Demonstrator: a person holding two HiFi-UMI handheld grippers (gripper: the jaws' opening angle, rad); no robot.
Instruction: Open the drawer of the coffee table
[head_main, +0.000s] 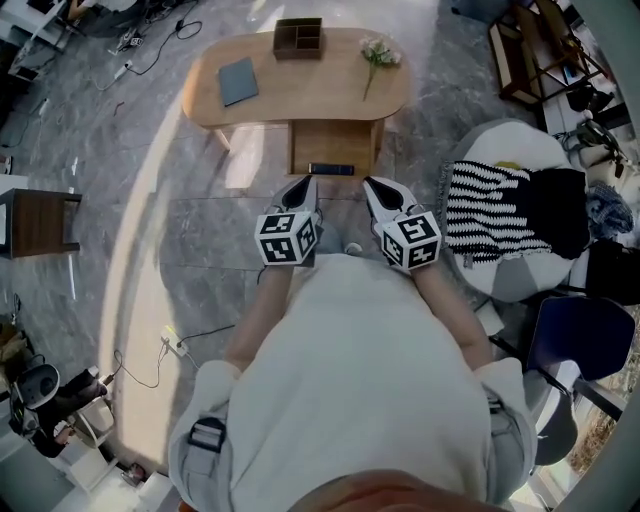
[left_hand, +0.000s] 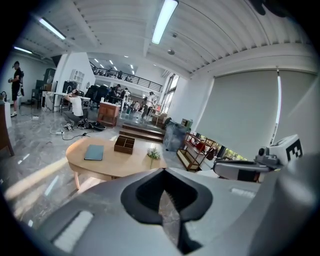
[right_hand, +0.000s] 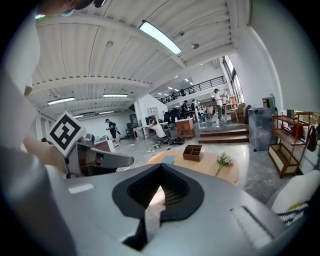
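Both claws are held side by side close in front of the person's body, well apart from the drawer, with their tips pointed toward it. The left claw (head_main: 303, 182) is seen fully closed in its own view, the two jaws meeting with nothing between them. The right claw (head_main: 372, 184) is likewise closed and empty, and only floor shows through the small gap behind its tips.

The drawer (head_main: 333, 146) is seen drawn out from the near edge of the oval wooden worktop (head_main: 300, 100), its wooden inside exposed. A dark strip (head_main: 331, 169) lies across its near end; whether this is a handle or a loose item cannot be told.

On the worktop a blue-grey book (head_main: 238, 80) lies flat toward the left, a dark wooden compartment box (head_main: 298, 38) is set at the far edge, and a sprig of flowers (head_main: 378, 55) is laid toward the right.

A black-and-white striped cloth (head_main: 490, 210) is draped over a pale round seat (head_main: 520, 275) to the right of the person.
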